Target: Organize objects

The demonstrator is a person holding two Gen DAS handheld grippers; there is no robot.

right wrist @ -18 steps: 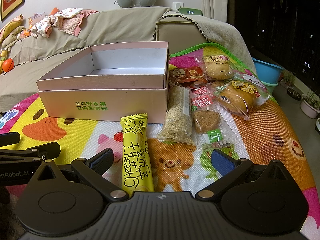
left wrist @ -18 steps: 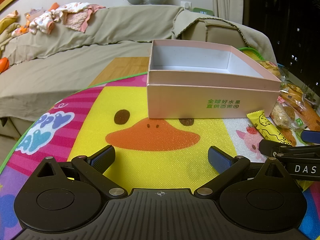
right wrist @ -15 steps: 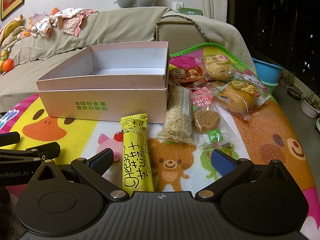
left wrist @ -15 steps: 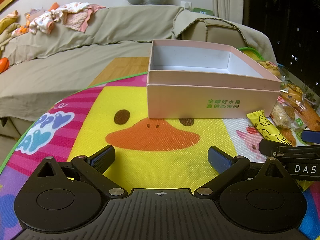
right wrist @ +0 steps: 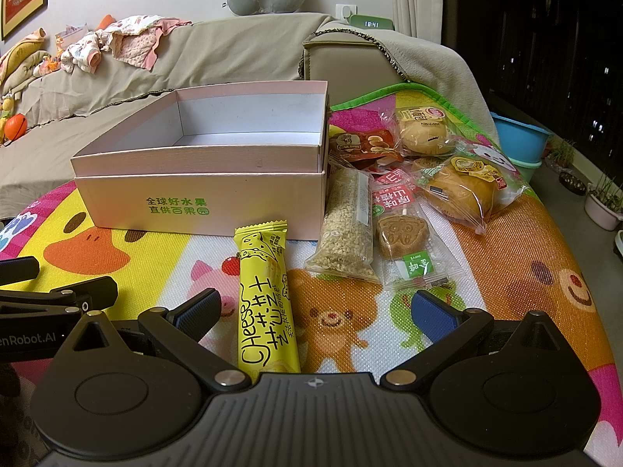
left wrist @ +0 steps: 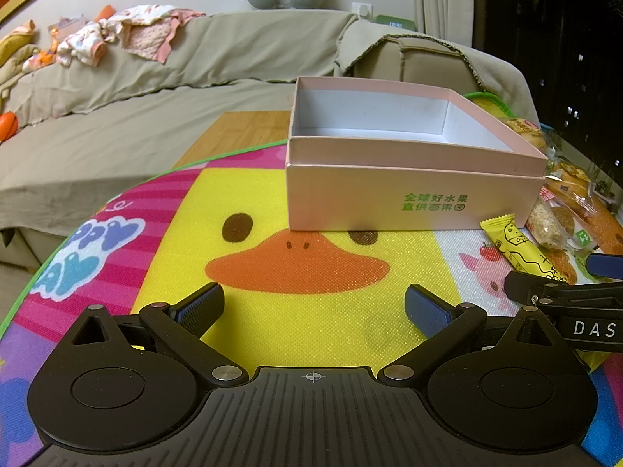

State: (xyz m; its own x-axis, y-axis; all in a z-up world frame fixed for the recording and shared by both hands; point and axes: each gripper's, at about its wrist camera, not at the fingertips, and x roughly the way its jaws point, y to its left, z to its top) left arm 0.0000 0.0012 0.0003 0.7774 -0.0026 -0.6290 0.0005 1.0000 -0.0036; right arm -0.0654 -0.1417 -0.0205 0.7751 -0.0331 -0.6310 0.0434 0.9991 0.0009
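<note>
An empty pink box point(right wrist: 218, 179) with green print stands on the cartoon mat point(right wrist: 525, 264); it also shows in the left wrist view point(left wrist: 409, 190). A yellow Cheese bar point(right wrist: 266, 295) lies in front of it, its near end between my right gripper's open fingers. To its right lie a sesame bar pack point(right wrist: 346, 229), a mooncake pack point(right wrist: 403, 233), two buns point(right wrist: 463, 190) and a red snack pack point(right wrist: 362, 144). My right gripper point(right wrist: 315, 311) is open and empty. My left gripper point(left wrist: 313, 307) is open and empty over the duck picture point(left wrist: 296, 264).
A couch point(left wrist: 117, 116) with clothes point(left wrist: 128, 39) stands behind the table. A blue basin point(right wrist: 518, 136) and plant pots point(right wrist: 601, 210) sit on the floor to the right. The mat's left edge point(left wrist: 46, 257) falls off near my left gripper.
</note>
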